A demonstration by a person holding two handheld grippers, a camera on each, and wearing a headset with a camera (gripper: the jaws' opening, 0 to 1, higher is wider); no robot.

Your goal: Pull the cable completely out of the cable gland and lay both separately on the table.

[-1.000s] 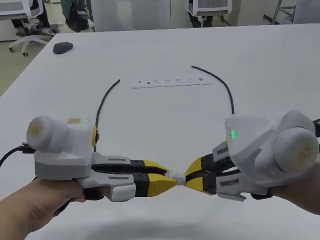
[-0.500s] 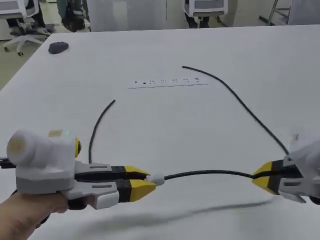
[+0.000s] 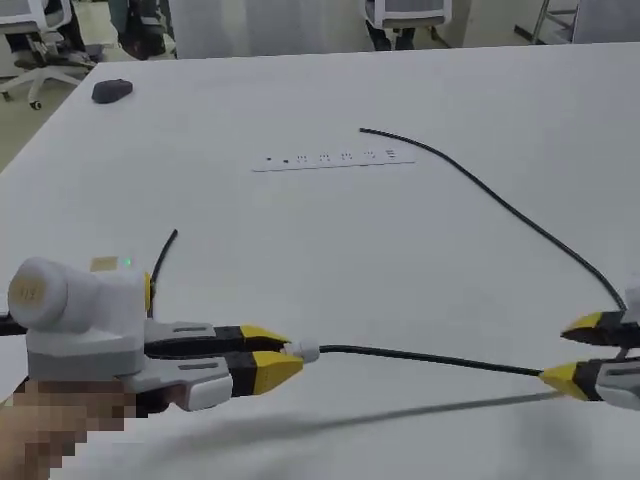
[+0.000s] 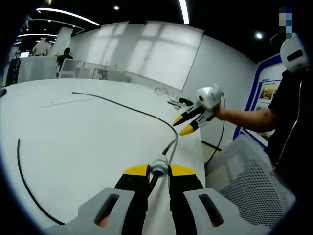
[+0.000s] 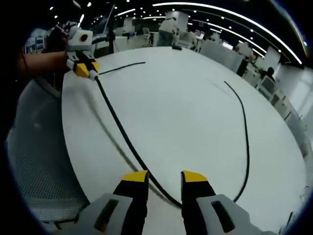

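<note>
White table [image 3: 350,240], gland [image 3: 305,351] between left fingers [image 3: 266,368]

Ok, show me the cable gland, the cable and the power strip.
cable gland [image 3: 306,351], head view, on its white body.
cable [image 3: 430,360], head view, on the straight black stretch just past the gland.
power strip [image 3: 330,158], head view, on the middle of its top face.

The right gripper [image 3: 553,353], white-bodied with yellow-tipped jaws, is running off the head view's right edge, leaving just its tips. The small white cable gland [image 3: 307,351] is sitting half hidden between the left gripper [image 3: 293,352] and its closed yellow tips. A small dark object [image 3: 110,91] is lying too far off to identify.
</note>
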